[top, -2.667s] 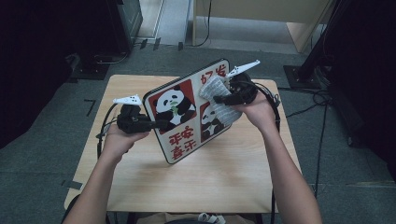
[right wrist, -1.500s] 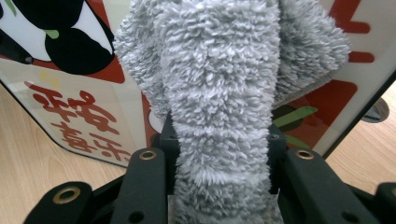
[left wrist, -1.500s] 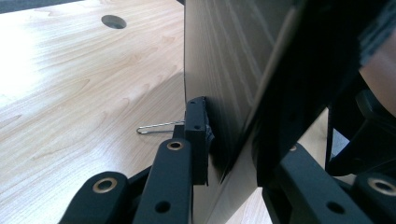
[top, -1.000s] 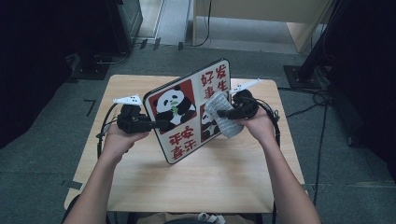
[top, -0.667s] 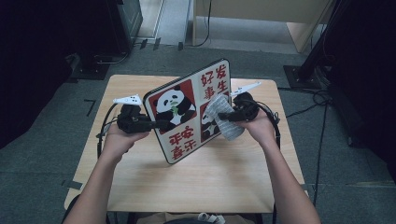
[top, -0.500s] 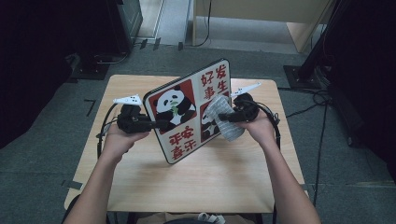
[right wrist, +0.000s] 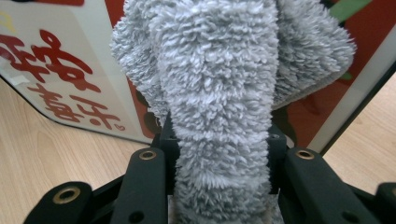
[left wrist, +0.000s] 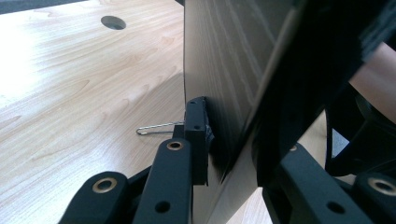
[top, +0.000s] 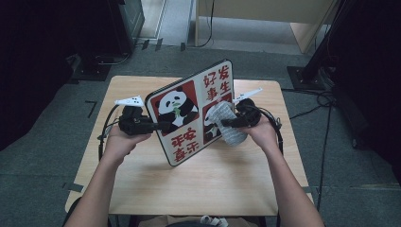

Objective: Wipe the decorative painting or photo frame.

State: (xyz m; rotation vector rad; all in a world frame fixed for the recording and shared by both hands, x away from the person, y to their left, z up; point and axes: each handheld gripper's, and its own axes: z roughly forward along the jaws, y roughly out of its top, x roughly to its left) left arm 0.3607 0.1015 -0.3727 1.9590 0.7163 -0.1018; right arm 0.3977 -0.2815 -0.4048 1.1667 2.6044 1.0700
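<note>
Wooden table: a panda board with red characters is held tilted at centre, clamped at nine o'clock by the left gripper; a fluffy grey cloth, pinched by the right gripper, is pressed against it.

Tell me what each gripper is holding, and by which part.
The left gripper clamps the panda board by its left edge, keeping it tilted up on the table. The right gripper pinches the grey cloth around its bunched middle, against the board's face.

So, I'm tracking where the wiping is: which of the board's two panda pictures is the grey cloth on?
The panda picture beside the right gripper; the grey cloth overlaps it, while the left panda picture is uncovered.
</note>
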